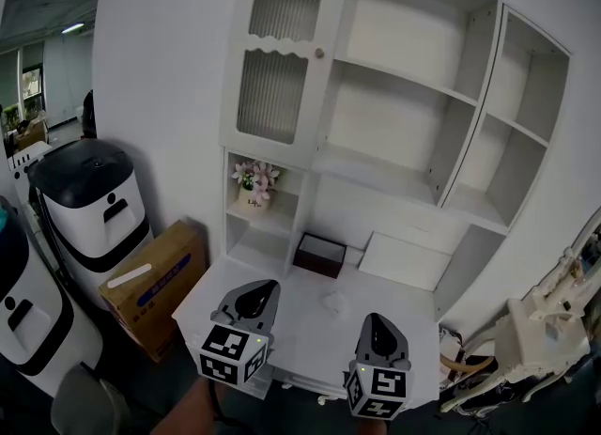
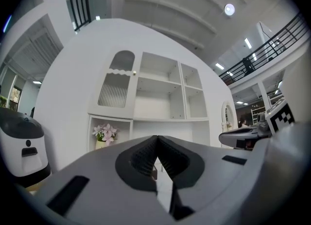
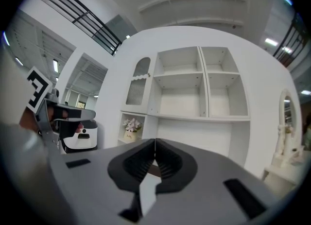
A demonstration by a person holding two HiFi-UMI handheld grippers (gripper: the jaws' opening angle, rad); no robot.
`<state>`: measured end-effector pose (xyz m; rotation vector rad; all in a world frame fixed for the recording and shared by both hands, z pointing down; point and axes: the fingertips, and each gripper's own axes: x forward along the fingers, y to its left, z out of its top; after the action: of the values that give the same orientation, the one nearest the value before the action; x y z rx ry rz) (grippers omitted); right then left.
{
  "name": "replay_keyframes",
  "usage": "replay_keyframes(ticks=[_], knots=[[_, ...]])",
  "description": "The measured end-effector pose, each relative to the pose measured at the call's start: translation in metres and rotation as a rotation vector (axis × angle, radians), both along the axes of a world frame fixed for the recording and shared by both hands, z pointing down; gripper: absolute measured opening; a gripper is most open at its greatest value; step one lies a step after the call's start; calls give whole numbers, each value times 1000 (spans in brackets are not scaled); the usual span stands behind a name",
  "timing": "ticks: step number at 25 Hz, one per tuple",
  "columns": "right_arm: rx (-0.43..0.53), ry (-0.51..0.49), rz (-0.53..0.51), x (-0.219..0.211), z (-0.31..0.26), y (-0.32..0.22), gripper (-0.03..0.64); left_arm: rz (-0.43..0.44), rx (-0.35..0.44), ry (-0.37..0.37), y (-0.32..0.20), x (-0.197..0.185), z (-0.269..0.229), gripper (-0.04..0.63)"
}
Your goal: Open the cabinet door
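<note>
A white cabinet door with ribbed glass panels and a small round knob stands closed at the upper left of a white shelf unit; the door and the door also show in both gripper views. My left gripper is held low over the desk, well below the door, shut with nothing in it. My right gripper hangs beside it to the right, also shut and empty. In the gripper views the left gripper and right gripper each point level at the shelf unit.
A vase of pink flowers sits in the cubby under the door. A dark box and a white board lie on the white desk. Left stand white-and-black machines and a cardboard box; white equipment at right.
</note>
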<state>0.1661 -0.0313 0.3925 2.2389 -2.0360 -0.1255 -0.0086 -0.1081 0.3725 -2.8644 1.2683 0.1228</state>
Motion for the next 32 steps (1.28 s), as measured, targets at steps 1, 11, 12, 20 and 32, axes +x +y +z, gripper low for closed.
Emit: replay_keyframes(ticks=[1, 11, 12, 20, 32], knots=[[2, -1, -2, -3, 0, -2, 20, 0, 0, -2, -3, -2, 1, 9], [11, -22, 22, -41, 2, -23, 20, 28, -11, 11, -25, -39, 5, 9], [11, -27, 21, -45, 2, -25, 20, 32, -12, 12, -27, -43, 6, 9], [-5, -34, 28, -46, 11, -48, 20, 45, -25, -6, -50, -39, 16, 9], [-16, -38, -60, 45, 16, -128, 20, -36, -16, -11, -117, 48, 8, 9]])
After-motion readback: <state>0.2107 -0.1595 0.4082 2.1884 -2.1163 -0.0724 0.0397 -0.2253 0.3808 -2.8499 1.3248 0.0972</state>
